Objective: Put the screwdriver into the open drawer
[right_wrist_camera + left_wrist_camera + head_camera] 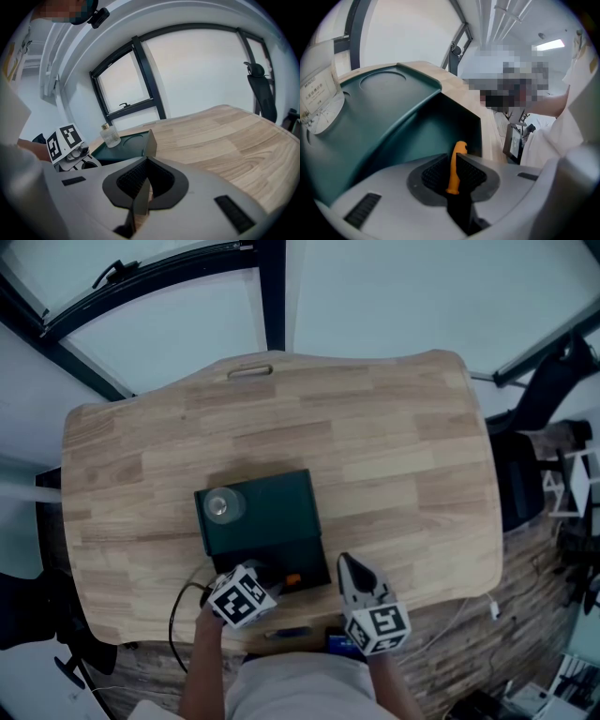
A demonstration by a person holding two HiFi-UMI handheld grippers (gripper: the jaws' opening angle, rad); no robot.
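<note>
A dark green drawer box stands near the table's front edge, its drawer pulled open toward me. My left gripper is at the drawer's front and shut on the screwdriver, whose orange handle shows there. In the left gripper view the orange handle stands clamped between the pads, over the green drawer hollow. My right gripper hangs just right of the drawer. Its fingers are shut with nothing between them.
A small glass bottle sits on the box's top left corner; it also shows as the bottle. A black cable loops off the table's front left. A black chair stands to the right. The wooden table spreads behind the box.
</note>
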